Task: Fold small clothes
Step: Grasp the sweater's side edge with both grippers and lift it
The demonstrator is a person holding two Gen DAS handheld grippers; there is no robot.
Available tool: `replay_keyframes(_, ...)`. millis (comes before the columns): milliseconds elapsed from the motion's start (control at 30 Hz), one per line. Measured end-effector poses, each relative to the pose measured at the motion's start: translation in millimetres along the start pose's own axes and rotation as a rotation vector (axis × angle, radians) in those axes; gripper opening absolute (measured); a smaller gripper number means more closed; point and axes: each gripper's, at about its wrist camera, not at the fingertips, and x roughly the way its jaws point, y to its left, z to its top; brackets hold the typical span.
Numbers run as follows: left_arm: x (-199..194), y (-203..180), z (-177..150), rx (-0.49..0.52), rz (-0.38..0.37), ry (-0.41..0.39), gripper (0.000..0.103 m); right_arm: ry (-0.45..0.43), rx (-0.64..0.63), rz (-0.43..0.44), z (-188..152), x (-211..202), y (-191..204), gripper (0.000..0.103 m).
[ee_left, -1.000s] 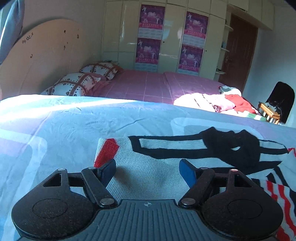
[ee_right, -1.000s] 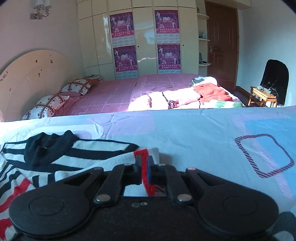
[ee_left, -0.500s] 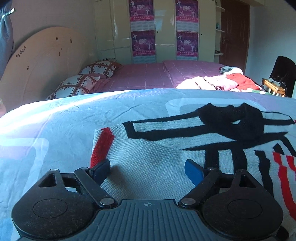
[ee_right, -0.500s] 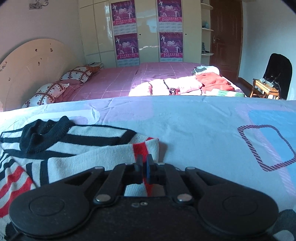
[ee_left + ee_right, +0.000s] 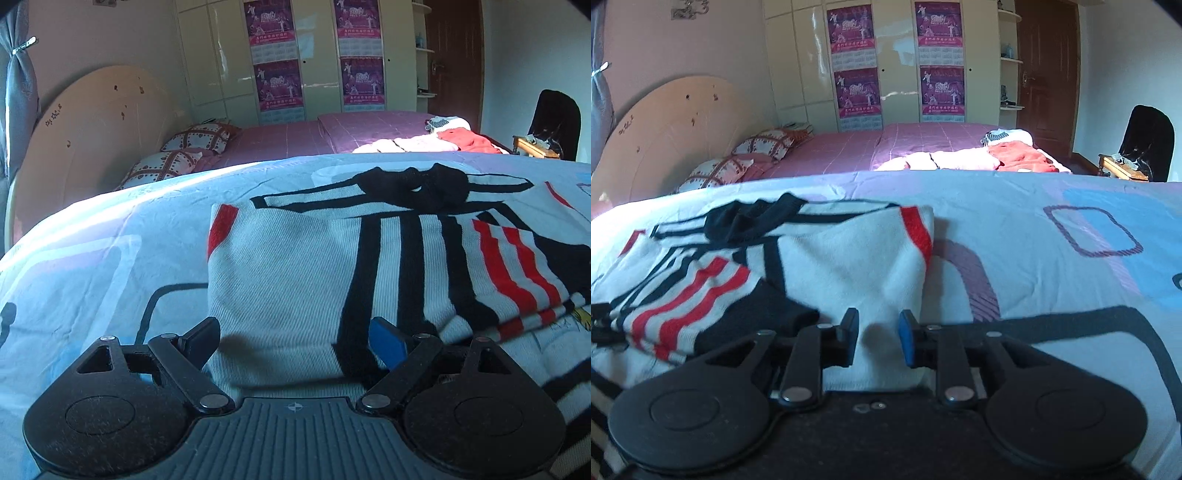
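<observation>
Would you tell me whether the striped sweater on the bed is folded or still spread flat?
Partly folded. The striped sweater has both sides turned inward, and a red-striped sleeve lies across its front.

The sweater (image 5: 295,280) is ribbed knit cloth, the bed sheet (image 5: 92,258) smooth matt cotton, the far wardrobe (image 5: 317,55) glossy.
</observation>
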Motion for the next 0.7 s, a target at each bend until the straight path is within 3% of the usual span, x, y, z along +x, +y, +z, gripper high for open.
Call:
replay_keyframes(200, -62, 20, -52, -0.012, -0.038, -0.013, 0.087, 0.032, -0.006, 0.008, -43, -64, 12, 0.031)
replay_keyframes(267, -87, 33, -75, -0.038, -0.071, -0.012, 0.087, 0.029, 0.068, 0.028, -63, -92, 9, 0.032)
replay_keyframes(467, -155, 81, -155, -0.112, -0.218, 0.098, 0.086, 0.108, 0.342, 0.096, -137, -168, -7, 0.032)
replay_keyframes(600, -188, 106, -192, -0.283, -0.447, 0.120, 0.076, 0.170, 0.497, 0.159, -184, -200, -11, 0.033)
replay_keyframes(667, -187, 116, -207, -0.425, -0.564, 0.141, 0.059, 0.159, 0.573, 0.204, -201, -210, -13, 0.033)
replay_keyframes(700, -182, 120, -213, -0.496, -0.616, 0.152, 0.054, 0.156, 0.601, 0.223, -204, -212, -13, 0.033)
